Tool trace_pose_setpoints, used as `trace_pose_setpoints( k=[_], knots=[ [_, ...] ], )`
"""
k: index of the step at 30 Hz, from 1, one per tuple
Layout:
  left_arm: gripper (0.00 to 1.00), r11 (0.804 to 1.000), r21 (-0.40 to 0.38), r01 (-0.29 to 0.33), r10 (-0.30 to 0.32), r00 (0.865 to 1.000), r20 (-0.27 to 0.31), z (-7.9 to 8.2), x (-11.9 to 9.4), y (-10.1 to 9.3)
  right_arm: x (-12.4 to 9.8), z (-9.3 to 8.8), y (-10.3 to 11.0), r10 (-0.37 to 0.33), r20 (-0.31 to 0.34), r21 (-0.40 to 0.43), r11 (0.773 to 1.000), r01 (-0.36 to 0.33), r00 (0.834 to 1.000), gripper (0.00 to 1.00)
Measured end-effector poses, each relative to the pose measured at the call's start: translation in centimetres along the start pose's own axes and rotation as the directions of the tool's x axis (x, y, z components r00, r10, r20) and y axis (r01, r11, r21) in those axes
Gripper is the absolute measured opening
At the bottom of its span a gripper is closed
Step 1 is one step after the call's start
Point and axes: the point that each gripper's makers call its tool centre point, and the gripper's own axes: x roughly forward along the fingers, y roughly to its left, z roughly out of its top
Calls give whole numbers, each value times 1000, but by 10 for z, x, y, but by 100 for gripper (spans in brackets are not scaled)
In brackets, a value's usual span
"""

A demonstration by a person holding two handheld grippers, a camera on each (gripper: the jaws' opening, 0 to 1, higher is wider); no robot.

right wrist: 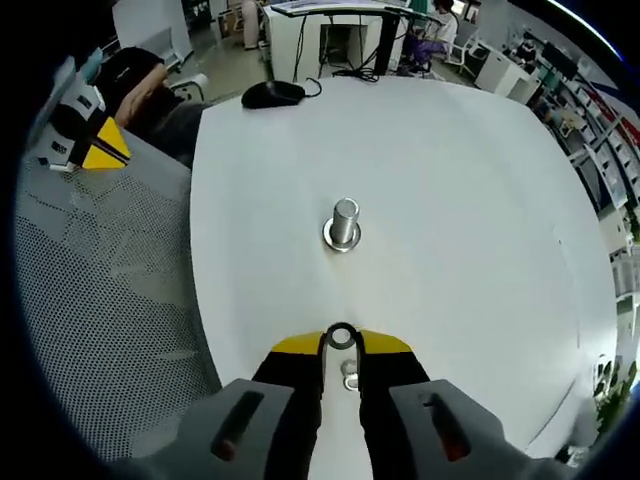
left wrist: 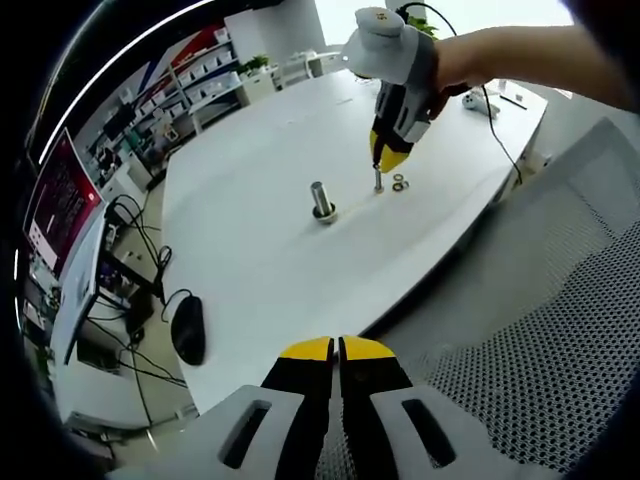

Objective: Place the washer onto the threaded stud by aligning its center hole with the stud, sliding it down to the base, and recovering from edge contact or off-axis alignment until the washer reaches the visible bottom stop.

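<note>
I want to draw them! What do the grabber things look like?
Each gripper has two black jaws with yellow tips on a pale grey body with slots. The left gripper and the right gripper look alike. From outside, the right gripper has a white rounded top and a black cable.

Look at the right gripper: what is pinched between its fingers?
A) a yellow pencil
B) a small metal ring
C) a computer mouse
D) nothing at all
B: in the right gripper view, the right gripper has its yellow tips closed on a small metal ring, just short of the stud standing on the white table.
</note>
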Motion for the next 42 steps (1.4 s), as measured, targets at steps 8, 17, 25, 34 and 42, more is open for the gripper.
trace_pose_setpoints(
  k=[8, 17, 25, 34, 42],
  knots=[
    [0, 1000, 1, 5, -5, 1000, -13, -2, 0, -1, -2, -7, -16, -53, -12, -14, 999, 53, 999, 14],
    [0, 1000, -4, 1, -1, 1000, -18, -3, 0, 0, 5, -10, -23, -58, -14, 1, 998, 58, 998, 14],
    [0, 1000, -5, 1, -2, 1000, -27, -4, 1, 0, 10, -10, -20, -38, -26, -9, 999, 38, 999, 14],
    [0, 1000, -10, -5, 5, 1000, -26, -5, -1, 0, 27, -18, -20, -10, -40, 15, 1000, 11, 999, 14],
    [0, 1000, -15, -9, 8, 1000, -29, -5, -2, 1, 40, -22, -14, 4, -62, 14, 1000, -3, 998, 14]
  ],
)
